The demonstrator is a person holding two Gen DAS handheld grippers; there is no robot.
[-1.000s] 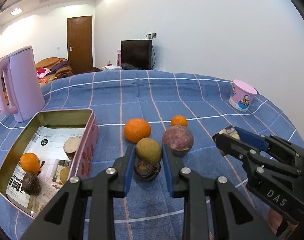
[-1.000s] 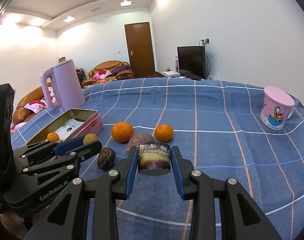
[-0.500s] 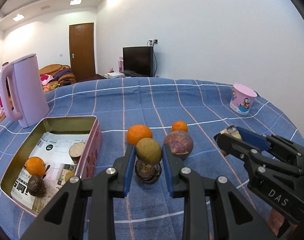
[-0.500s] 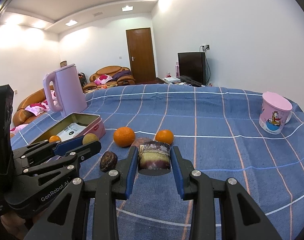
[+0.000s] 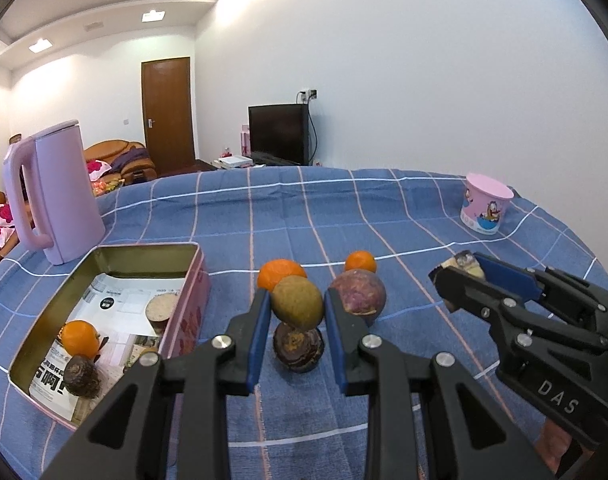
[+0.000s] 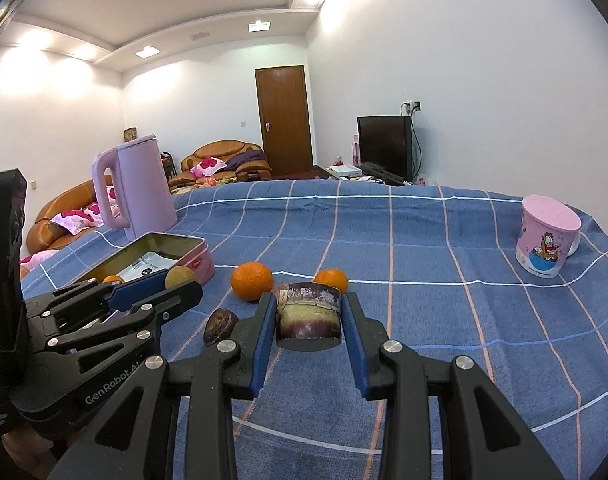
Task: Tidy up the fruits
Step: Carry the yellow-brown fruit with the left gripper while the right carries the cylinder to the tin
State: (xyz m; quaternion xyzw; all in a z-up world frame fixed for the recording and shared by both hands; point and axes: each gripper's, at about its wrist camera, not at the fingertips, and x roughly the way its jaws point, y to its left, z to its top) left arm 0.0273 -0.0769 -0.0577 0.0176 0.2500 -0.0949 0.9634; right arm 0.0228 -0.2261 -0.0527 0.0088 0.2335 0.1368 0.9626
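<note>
Fruits are spread over a blue checked tablecloth (image 5: 383, 208) and partly gathered in an open tin (image 5: 192, 300) on its left side. A greenish-brown fruit (image 5: 298, 307) is clamped between the blue pads of the left gripper (image 5: 297, 312) and is held above a dark purple fruit (image 5: 298, 346) lying on the cloth. A short cut piece of sugarcane (image 6: 308, 316) is clamped in the jaws of the right gripper (image 6: 308, 322) and is held clear of the cloth. Two oranges (image 5: 280, 274) (image 5: 359, 262) and a round purple fruit (image 5: 359, 297) are seen on the cloth just beyond the left gripper. Inside the tin, an orange (image 5: 80, 338), a dark fruit (image 5: 81, 376) and a cut piece (image 5: 162, 312) are lying on printed paper. A pink kettle (image 5: 56, 196) is standing behind the tin, and a pink cartoon cup (image 5: 485, 208) is standing well apart at the far right.
</note>
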